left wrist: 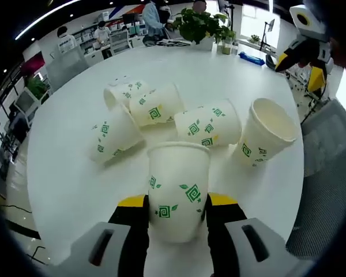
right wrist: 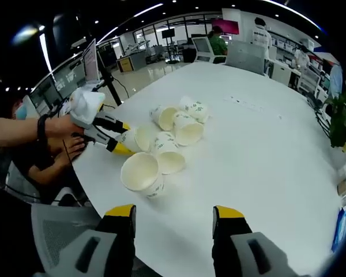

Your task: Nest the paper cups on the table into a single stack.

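The left gripper (left wrist: 177, 208) was clamped on an upright paper cup (left wrist: 176, 187). Just beyond it lay four tipped cups (left wrist: 155, 109), and another cup (left wrist: 265, 131) to its right. The right gripper (right wrist: 174, 216) hung empty, jaws apart, above the white table (right wrist: 259, 150).

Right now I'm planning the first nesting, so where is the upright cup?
In the left gripper view the upright cup stands between the left gripper jaws, nearest the table edge, with the tipped cups lying just beyond it.

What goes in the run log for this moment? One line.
left tongs: shut on upright cup | right tongs: open, empty | loose cups: five, unstacked
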{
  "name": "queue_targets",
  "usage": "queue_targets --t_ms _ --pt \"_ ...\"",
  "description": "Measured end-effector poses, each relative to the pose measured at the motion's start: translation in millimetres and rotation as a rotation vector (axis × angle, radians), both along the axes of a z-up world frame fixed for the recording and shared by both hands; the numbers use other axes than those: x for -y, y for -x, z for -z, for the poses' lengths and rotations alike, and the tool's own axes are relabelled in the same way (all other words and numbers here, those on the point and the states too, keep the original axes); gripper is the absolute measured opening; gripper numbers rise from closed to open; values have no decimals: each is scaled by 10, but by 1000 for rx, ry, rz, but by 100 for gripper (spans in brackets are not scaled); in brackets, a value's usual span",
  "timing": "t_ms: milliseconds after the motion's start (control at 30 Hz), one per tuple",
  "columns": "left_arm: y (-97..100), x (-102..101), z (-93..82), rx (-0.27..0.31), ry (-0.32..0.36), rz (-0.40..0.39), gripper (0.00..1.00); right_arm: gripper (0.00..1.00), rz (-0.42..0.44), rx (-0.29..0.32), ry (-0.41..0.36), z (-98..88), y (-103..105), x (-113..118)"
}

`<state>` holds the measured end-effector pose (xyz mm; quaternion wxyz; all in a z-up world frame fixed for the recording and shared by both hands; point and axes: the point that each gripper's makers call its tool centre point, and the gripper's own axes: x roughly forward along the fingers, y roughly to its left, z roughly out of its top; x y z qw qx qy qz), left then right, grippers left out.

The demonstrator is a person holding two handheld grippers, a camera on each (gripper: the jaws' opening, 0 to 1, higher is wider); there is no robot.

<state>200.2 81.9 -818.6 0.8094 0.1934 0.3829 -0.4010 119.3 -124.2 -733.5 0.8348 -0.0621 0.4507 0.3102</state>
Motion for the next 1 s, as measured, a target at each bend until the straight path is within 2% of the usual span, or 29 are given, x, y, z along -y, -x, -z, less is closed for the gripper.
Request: queue_targets --t_ms 133,233,267,367,533,633,700,800,867,967,1000 --pt "57 -128 7 14 -3 0 37 48 10 -30 3 36 -77 6" --pt "73 -94 -127 30 60 -26 37 48 21 -32 -17 -12 -159 -29" --pt "81 -79 -197 42 85 -31 37 48 23 -34 -34 -21 -244 -45" --pt "109 -70 -346 76 95 -27 37 48 33 -43 -57 -34 -311 -111" --pt "95 32 -570 116 145 -10 38 47 18 -32 -78 -166 -439 -277" --pt "124 123 -749 140 162 3 38 46 8 -25 -84 -179 -519 -378" --pt "86 142 -782 161 171 20 38 46 0 -23 -87 -171 -609 -432" --pt "123 277 -923 181 179 45 38 45 -7 -18 -90 -200 -658 -465" --pt "132 338 -958 188 184 62 38 44 -10 -14 -93 -231 -674 -496" --pt "156 425 -886 201 149 137 38 42 -14 -9 -95 -240 -758 -522" --pt "186 484 -883 198 156 146 38 42 -14 -8 -95 -236 -804 -511"
